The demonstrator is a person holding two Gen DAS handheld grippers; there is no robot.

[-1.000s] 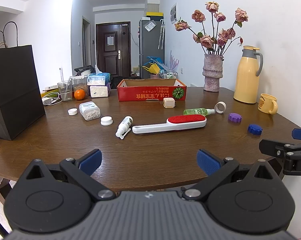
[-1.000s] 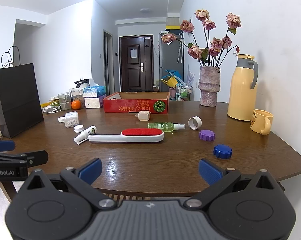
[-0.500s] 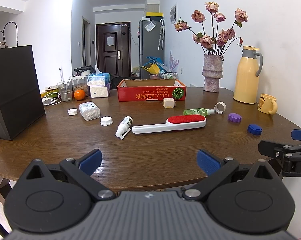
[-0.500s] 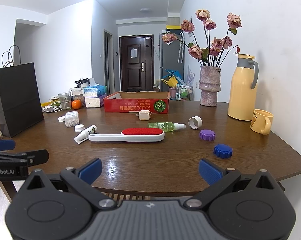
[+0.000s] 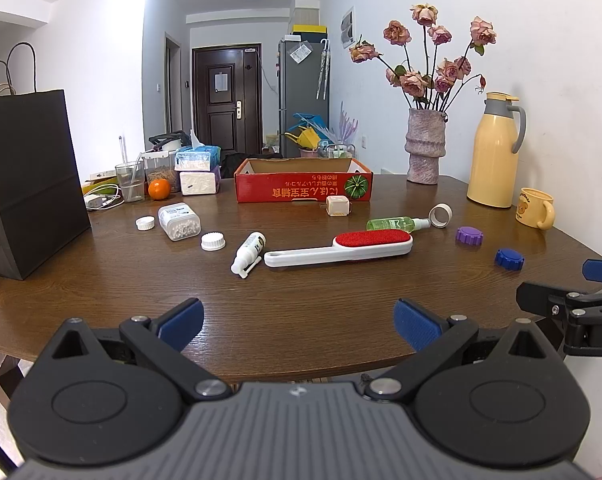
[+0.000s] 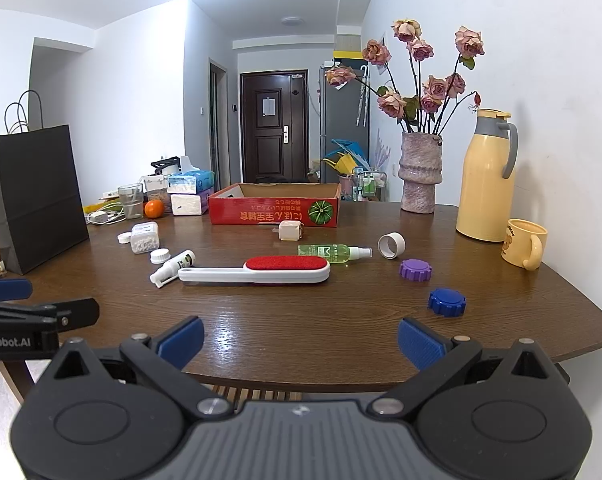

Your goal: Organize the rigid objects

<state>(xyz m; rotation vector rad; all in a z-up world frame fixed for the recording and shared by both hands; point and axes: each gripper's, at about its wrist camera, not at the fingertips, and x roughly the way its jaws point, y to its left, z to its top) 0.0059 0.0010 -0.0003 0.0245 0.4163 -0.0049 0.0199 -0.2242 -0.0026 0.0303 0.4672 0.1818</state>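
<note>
A red-and-white lint brush lies mid-table near the open red box, amid loose bottles and caps. Nothing has shifted over the last second, so sorting has not begun. Both grippers, left and right, hover spread apart and empty. Only the right view shows slats beneath the table.

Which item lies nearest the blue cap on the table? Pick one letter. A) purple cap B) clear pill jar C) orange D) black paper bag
A: the purple cap sits just beyond the blue cap, while the other three are across the table on its left side.
</note>
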